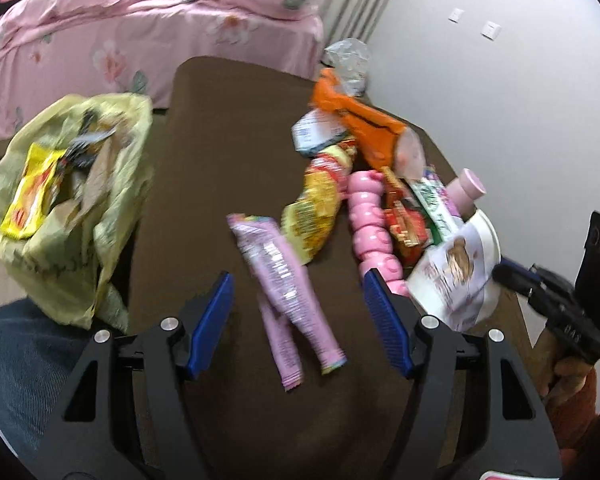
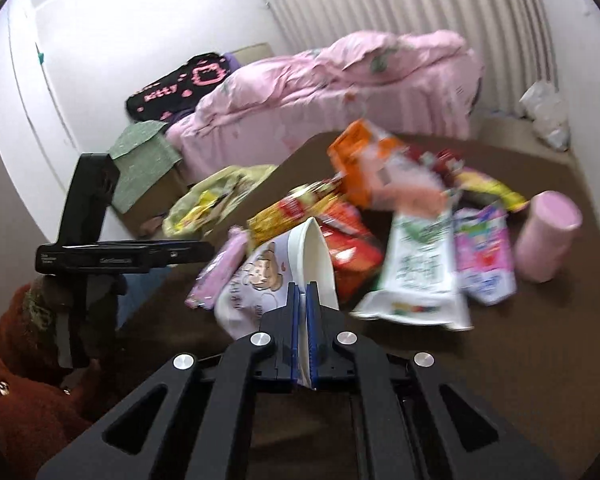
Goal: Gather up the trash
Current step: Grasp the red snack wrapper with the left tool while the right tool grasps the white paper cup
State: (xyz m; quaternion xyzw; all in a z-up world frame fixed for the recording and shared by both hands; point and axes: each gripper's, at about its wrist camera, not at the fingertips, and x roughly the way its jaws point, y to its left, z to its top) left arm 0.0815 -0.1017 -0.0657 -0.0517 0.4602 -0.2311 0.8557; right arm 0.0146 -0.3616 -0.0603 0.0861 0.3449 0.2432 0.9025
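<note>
While right gripper [image 2: 303, 292] pinches rim of white paper bowl [image 2: 320, 256] at near side of trash pile, left gripper [image 1: 298, 312] hangs wide, empty, over pink wrappers [image 1: 284, 276] on brown table [image 1: 220, 152]. Step judged: bowl pickup. Next: carry to yellow bag [image 1: 64, 208] at table's left edge.

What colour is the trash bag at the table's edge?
Pale yellow-green trash bag, already holding wrappers; clearest in the left wrist view.
</note>
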